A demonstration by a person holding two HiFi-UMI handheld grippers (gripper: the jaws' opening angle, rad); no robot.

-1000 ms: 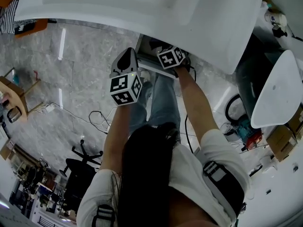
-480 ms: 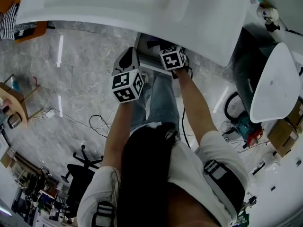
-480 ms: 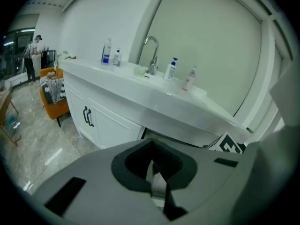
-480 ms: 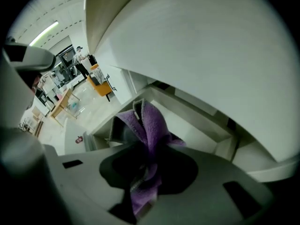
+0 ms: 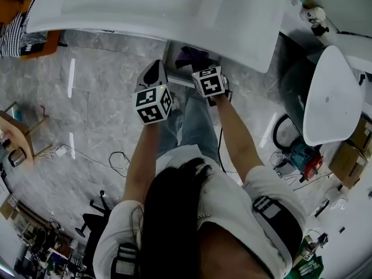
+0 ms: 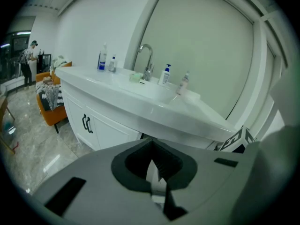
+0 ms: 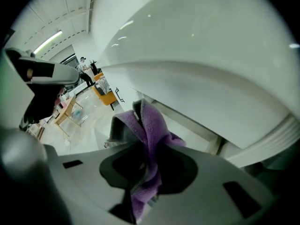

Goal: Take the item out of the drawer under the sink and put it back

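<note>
The right hand-held gripper [image 7: 140, 142] clamps a purple cloth [image 7: 152, 123].

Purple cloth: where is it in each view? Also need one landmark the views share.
Head view: cloth sits top centre, just under the counter edge.
Left gripper view: not in it.
Right gripper view: centre, clamped in the jaws of the right gripper.
Landmark: the white counter runs across all three, mid-frame in the left gripper view and upper right in the right gripper view.
</note>
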